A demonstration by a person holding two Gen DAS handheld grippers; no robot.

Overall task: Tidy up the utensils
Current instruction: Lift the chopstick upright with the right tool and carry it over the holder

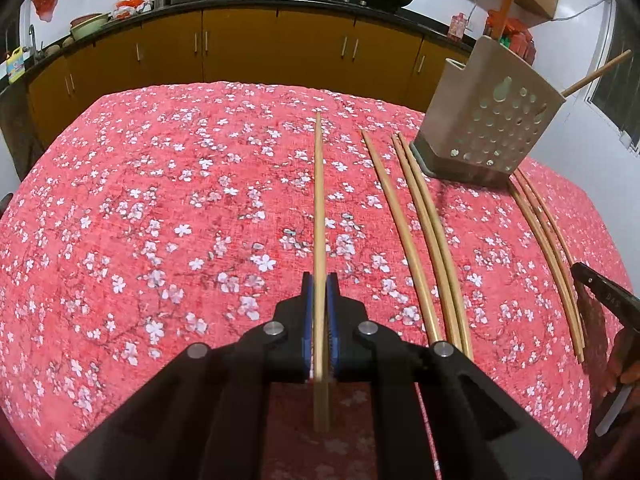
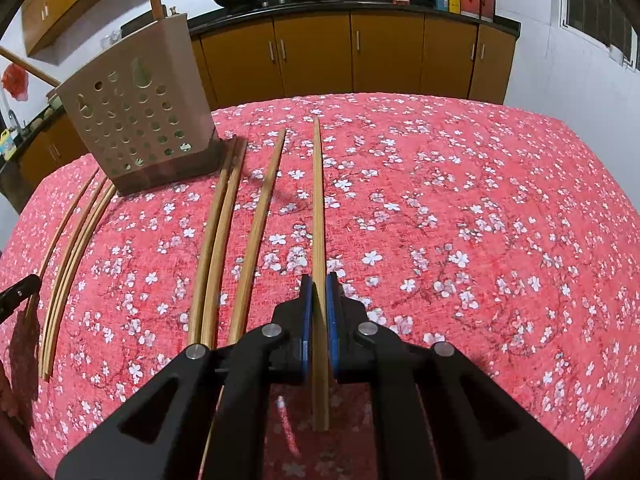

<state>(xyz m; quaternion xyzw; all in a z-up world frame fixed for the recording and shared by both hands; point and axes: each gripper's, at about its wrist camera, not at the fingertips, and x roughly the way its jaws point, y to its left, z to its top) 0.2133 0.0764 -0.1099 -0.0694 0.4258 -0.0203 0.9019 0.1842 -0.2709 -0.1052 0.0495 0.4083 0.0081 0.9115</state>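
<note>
Clamped in each gripper, left [image 1: 319,292] and right [image 2: 319,292]: one chopstick apiece [image 1: 319,208] [image 2: 319,200]. Beyond, loose chopsticks [image 1: 424,240] on the floral cloth [image 1: 160,200]. Farther back, holder [image 1: 492,120] with one stick inside. Sorting barely begun, most left.

The left claw [image 1: 319,292], black with blue pads, was clamped on a long pale wooden chopstick [image 1: 318,208] that ran straight ahead from between its jaws, its near end poking out behind the pads. Under it lay the worktop [image 1: 160,208], covered in red cloth printed with white blossoms. To the claw's right lay a single chopstick [image 1: 394,216], then a touching pair [image 1: 434,248], then a bundle of thinner sticks [image 1: 554,248] further right. Ahead and to the right stood a beige perforated utensil holder [image 1: 492,120] on a dark base, tilted in the view. At the far right edge showed the black tip of the other claw [image 1: 600,290].
</note>
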